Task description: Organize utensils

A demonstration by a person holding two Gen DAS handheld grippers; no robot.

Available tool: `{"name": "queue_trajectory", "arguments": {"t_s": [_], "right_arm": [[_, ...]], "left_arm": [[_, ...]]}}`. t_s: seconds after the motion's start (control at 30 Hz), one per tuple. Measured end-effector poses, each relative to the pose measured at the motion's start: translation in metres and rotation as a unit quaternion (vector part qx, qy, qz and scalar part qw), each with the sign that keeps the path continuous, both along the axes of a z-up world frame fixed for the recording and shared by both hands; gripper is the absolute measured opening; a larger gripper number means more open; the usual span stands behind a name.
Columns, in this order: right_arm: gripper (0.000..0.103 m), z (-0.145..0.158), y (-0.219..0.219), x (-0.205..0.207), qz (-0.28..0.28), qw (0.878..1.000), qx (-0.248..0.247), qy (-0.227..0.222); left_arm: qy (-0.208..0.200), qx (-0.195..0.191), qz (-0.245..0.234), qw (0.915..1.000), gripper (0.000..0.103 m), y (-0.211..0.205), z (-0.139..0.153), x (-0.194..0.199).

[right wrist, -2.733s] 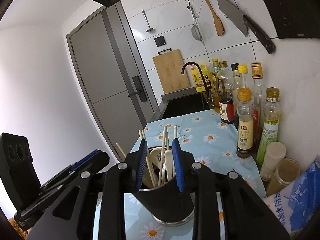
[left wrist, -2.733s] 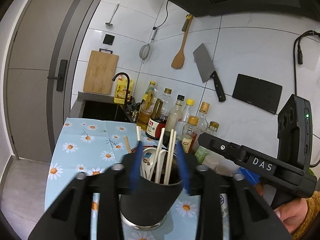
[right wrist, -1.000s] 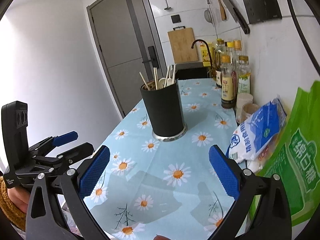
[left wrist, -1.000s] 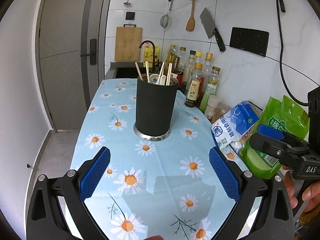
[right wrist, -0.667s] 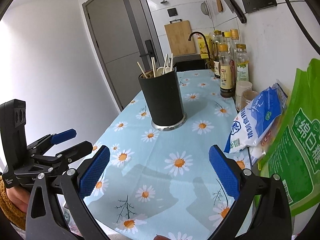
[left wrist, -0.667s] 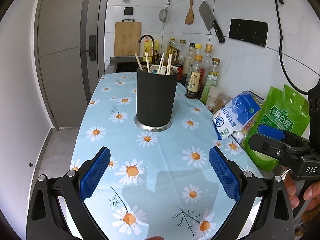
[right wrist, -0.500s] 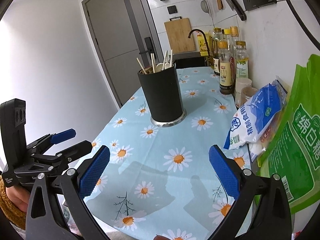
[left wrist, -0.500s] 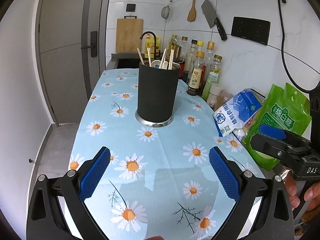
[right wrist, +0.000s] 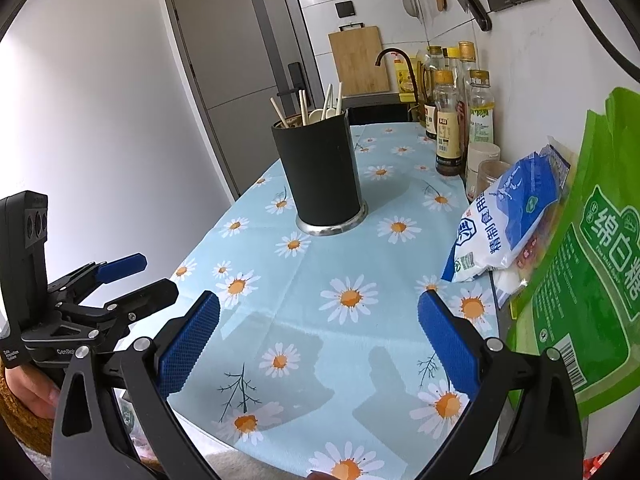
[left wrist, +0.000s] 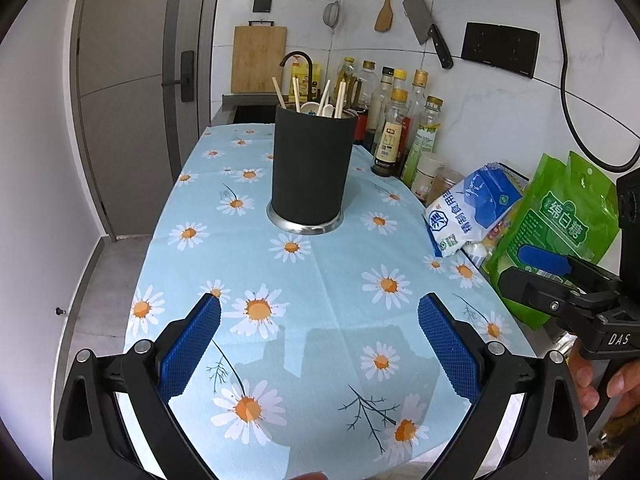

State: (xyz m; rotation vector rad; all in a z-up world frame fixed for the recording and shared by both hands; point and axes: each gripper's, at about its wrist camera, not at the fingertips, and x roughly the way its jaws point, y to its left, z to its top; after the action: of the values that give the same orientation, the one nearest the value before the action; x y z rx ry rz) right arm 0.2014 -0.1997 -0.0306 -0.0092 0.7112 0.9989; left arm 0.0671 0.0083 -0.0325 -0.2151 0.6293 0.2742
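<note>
White tiled walls back a narrow kitchen counter covered by a pale blue daisy-print tablecloth point(left wrist: 320, 280), with a grey door to the left and a sink with a dark faucet point(left wrist: 298, 64) at the far end. Both grippers hang over the near end of the cloth, empty: the left gripper point(left wrist: 319, 344) has its blue-padded jaws spread wide, and the right gripper point(right wrist: 319, 342) stands just as wide apart. Well ahead of both, roughly centred between each pair of jaws but far beyond their tips, stands the utensil holder point(left wrist: 313, 168), upright on the cloth. It is a matte black cylinder on a shiny metal base ring, holding pale chopsticks point(left wrist: 341, 94) that lean at different angles and white spoons point(left wrist: 326, 110) (their number is hard to tell). Along the wall to the right stand condiment bottles point(left wrist: 394, 132), then a blue-and-white bag point(left wrist: 472, 208) lying on its side and an upright green bag point(left wrist: 560, 232). A cleaver point(left wrist: 426, 24) and a wooden spatula point(left wrist: 385, 4) hang on the tiles above.
</note>
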Motion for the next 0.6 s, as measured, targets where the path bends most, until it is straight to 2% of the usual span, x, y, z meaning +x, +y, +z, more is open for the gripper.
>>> {"name": "queue_trajectory", "arguments": {"t_s": [0.6], "right_arm": [[0.098, -0.0038, -0.0008, 0.0006, -0.001, 1.000, -0.007, 0.001]], "left_arm": [[0.005, 0.000, 0.003, 1.0000, 0.096, -0.0016, -0.0020, -0.0037]]}}
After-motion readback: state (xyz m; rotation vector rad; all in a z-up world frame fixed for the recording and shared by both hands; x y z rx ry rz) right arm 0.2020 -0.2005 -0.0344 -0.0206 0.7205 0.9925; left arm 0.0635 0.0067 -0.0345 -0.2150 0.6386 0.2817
